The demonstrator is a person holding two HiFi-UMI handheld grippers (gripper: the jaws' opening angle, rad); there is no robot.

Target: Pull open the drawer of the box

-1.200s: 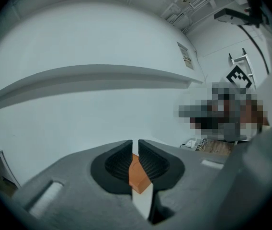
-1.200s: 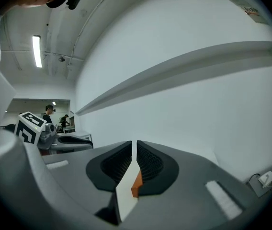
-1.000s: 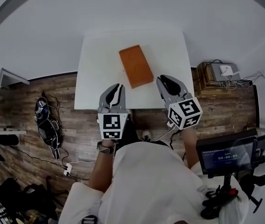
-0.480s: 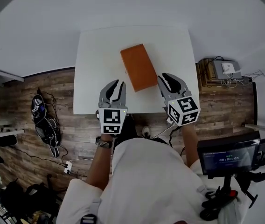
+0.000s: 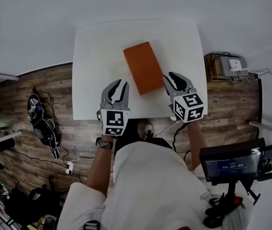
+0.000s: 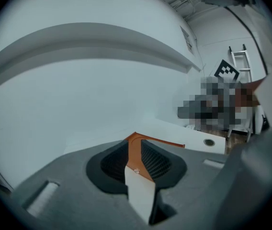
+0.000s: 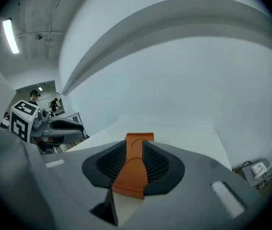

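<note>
The box (image 5: 144, 67) has a smooth, matt orange skin with no visible grain or gloss, though whether it is card or plastic cannot be told; it rests on a table (image 5: 97, 56) whose white top is equally smooth and matt, like a laminate. The floor (image 5: 45, 85) shows wood planking with strong, uneven brown grain and a dull finish, while the wall (image 5: 136, 4) is a plain matt white. The person's shirt (image 5: 150, 186) is soft white cloth with light creases, and the screen (image 5: 229, 166) is dark glossy glass in a black plastic frame.

Box (image 5: 144, 67) on table (image 5: 95, 51), toward near edge; left tool (image 5: 119, 84) left of it, right tool (image 5: 173, 77) right.
</note>
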